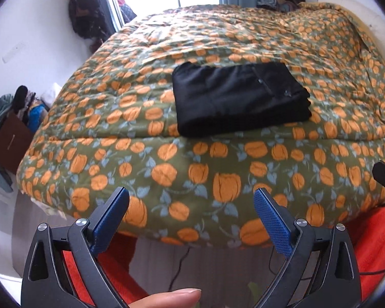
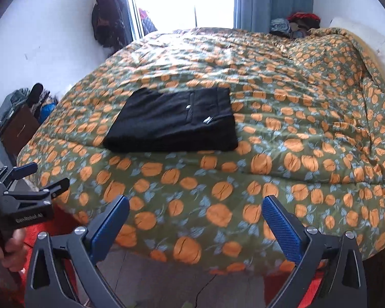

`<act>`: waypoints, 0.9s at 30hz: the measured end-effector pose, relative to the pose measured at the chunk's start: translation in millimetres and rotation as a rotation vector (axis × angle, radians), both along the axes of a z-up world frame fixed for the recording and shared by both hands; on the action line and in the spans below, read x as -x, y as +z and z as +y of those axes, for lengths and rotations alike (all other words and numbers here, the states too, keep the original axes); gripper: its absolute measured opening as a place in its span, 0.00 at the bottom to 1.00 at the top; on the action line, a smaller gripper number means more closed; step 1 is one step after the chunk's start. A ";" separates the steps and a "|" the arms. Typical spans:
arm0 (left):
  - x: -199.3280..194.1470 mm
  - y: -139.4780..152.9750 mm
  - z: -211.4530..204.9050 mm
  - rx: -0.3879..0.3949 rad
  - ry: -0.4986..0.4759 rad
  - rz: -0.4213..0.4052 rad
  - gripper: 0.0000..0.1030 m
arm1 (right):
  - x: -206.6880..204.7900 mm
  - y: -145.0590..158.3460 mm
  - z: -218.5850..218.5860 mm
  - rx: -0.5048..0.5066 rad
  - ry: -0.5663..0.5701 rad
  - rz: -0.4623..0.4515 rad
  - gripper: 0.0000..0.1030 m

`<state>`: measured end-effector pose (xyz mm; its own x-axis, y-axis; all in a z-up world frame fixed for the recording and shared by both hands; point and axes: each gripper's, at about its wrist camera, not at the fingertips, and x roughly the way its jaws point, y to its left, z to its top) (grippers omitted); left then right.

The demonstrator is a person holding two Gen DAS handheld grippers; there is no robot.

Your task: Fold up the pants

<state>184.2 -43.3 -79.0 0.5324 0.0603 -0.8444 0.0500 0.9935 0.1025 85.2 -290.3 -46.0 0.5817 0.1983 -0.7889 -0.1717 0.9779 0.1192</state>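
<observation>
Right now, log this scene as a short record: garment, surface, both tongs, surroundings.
garment: black pants, folded into a compact rectangle, zipper pocket facing up
surface: bed with pumpkin-print quilt; pants lie near its front edge
left tongs: open, empty, short of the bed edge, not touching the pants
right tongs: open, empty, apart from the pants
surroundings: bright window, blue curtain, clothes pile at the far corner

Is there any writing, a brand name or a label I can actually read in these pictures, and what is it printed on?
"GenRobot.AI": white print on the black body of the left hand-held gripper, seen in the right wrist view; small and slightly blurred, so this reading is likely, not certain.
Small white tag on the folded black pants: too small to read.
Brown box by the wall: faint mark, unreadable.
</observation>
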 end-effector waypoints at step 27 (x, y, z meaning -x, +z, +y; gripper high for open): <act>26.5 31.4 -7.5 -0.032 -0.043 0.006 0.97 | 23.9 24.8 16.0 -0.017 0.037 0.080 1.00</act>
